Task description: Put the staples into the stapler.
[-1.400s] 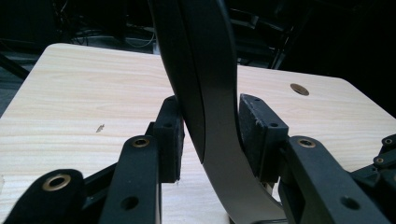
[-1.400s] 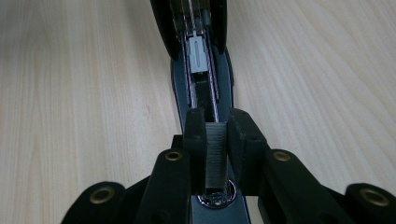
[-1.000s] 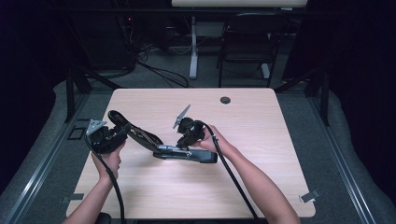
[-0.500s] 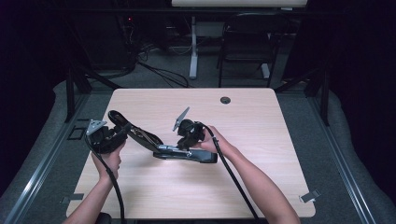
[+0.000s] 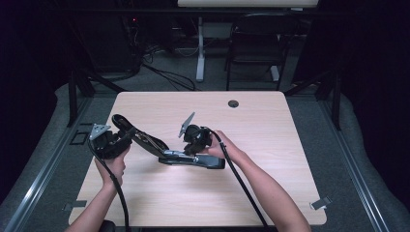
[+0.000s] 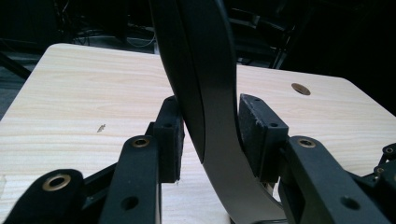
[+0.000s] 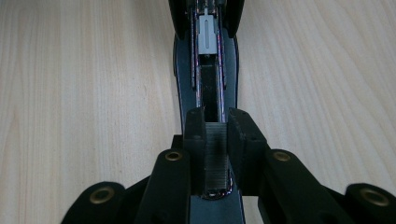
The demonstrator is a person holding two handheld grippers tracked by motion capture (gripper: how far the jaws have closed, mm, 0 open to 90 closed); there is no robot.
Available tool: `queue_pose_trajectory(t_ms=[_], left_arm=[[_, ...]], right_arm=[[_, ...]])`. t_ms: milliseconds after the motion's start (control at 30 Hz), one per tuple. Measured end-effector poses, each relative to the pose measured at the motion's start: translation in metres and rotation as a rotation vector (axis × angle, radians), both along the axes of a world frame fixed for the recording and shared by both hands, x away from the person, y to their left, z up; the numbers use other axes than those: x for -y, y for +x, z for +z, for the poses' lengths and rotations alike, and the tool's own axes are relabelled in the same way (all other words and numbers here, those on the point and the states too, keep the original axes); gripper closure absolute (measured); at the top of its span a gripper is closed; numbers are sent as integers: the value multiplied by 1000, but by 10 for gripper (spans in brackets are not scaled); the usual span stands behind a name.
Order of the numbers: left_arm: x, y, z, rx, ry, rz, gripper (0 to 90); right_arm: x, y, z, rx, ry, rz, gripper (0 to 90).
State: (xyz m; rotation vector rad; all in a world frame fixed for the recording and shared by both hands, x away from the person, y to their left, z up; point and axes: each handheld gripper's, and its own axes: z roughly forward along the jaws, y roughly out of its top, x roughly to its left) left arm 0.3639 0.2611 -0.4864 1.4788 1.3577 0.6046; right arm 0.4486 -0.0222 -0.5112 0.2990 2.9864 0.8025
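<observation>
A black stapler lies open at the table's middle, its lid swung up and back to the left. My left gripper is shut on that lid; in the left gripper view the curved black lid stands between the pads. My right gripper hangs right over the stapler's base. It is shut on a grey strip of staples, held above the open magazine channel. A pale grey pusher sits at the channel's far end.
The light wood table has a round cable hole near its far edge. A dark chair and desk legs stand beyond the table. Each gripper's cable trails back along a forearm to the near edge.
My right gripper has dipped slightly toward the stapler's base with the staples. The left gripper and the lid have stayed still.
</observation>
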Motion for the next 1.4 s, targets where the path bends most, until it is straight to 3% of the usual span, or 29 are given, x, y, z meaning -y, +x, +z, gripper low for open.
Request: queue_pose_trajectory(t_ms=[800, 1400], left_arm=[[0, 0, 0, 1, 0, 1, 620], [0, 0, 0, 0, 3, -1, 619]], right_arm=[[0, 2, -2, -3, -19, 41, 784], [1, 2, 0, 4, -43, 15, 743]])
